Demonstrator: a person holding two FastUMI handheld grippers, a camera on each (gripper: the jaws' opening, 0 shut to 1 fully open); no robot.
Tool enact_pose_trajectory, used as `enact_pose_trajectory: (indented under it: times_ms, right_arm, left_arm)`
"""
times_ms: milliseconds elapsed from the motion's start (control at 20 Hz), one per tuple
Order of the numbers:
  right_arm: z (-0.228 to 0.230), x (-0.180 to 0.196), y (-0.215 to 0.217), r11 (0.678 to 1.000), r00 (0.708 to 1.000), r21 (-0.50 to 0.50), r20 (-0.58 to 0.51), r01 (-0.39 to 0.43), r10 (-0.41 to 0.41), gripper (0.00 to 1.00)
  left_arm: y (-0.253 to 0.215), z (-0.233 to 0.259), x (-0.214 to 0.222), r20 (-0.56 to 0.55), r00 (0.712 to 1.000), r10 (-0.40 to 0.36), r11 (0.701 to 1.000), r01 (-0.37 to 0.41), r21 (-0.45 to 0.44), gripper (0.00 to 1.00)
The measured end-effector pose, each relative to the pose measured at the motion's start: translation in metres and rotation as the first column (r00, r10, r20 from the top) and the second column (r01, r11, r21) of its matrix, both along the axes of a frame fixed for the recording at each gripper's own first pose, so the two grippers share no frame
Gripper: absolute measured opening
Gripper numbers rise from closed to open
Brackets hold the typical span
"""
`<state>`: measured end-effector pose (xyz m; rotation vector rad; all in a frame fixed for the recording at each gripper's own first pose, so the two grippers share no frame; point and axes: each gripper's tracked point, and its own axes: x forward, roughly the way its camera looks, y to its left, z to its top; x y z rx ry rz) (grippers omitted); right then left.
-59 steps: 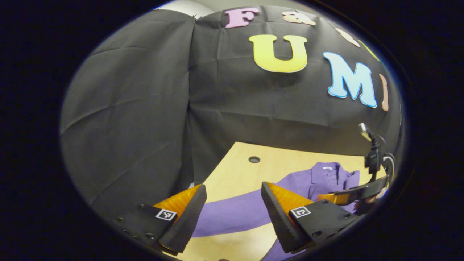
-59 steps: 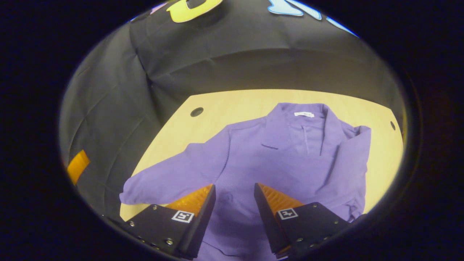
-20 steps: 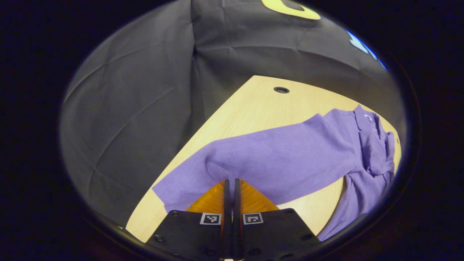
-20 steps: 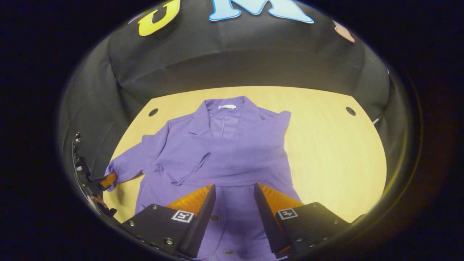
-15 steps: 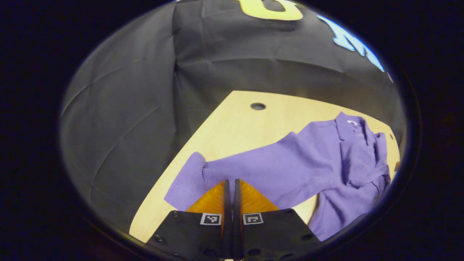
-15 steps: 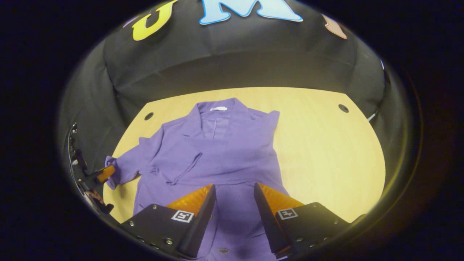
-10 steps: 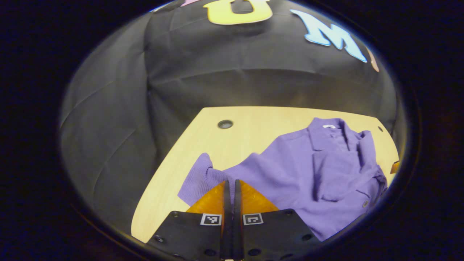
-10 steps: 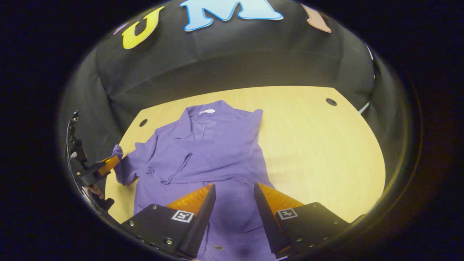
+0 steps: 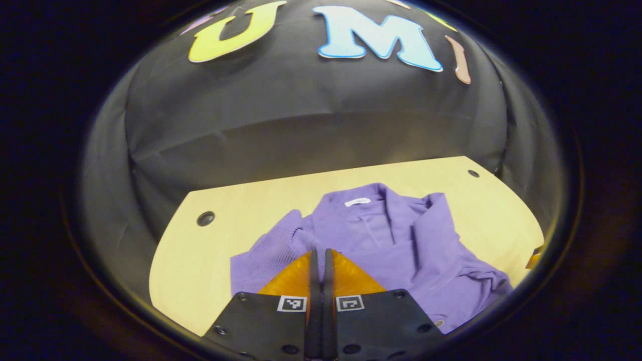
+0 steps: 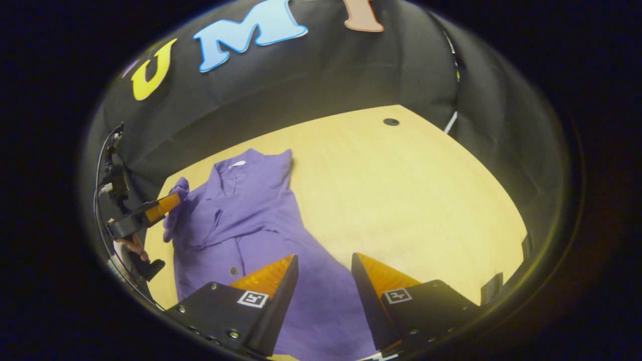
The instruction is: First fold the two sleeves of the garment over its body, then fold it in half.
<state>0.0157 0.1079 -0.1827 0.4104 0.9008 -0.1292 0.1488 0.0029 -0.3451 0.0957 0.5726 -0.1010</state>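
Note:
A purple collared garment [image 9: 396, 235] lies on the light wooden table [image 9: 241, 215], collar toward the wall. My left gripper [image 9: 318, 252] is shut on its left sleeve [image 9: 273, 250], which is bunched and lifted beside the shoulder. In the right gripper view the garment [image 10: 235, 220] sits at the left, and the left gripper [image 10: 167, 203], held by a hand [image 10: 133, 245], pinches the sleeve cuff [image 10: 175, 193] by the collar. The other sleeve lies across the body [image 9: 476, 281]. My right gripper [image 10: 323, 265] is open above the garment's lower edge, holding nothing.
The table [image 10: 401, 190] spreads bare to the right of the garment. Round cable holes sit at its far corners [image 9: 205, 218] [image 10: 390, 122]. Black cloth walls close the booth behind and on both sides.
My left gripper shut on the sleeve and carried it rightward, from stretched out flat to bunched at the shoulder. My right gripper, still open, swung right off the garment's middle.

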Motion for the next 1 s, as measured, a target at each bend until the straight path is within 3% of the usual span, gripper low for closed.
enact_pose_trajectory:
  times_ms: [200, 650, 1000]
  right_arm:
    - [-0.004, -0.028, -0.028, 0.995, 0.995, 0.006, -0.016, 0.095, -0.095, 0.69]
    - [-0.012, -0.067, -0.061, 0.979, 0.978, 0.026, -0.056, 0.201, -0.2, 0.69]
    - [-0.011, -0.086, -0.081, 0.967, 0.966, 0.033, -0.071, 0.251, -0.249, 0.69]
  left_arm:
    - [-0.056, -0.002, 0.013, -0.001, 0.996, -0.09, 0.996, 0.09, -0.002, 0.07]
    - [-0.162, -0.021, 0.035, -0.037, 0.976, -0.215, 0.976, 0.215, -0.022, 0.07]
    - [-0.201, -0.051, 0.035, -0.084, 0.971, -0.223, 0.975, 0.22, -0.036, 0.07]
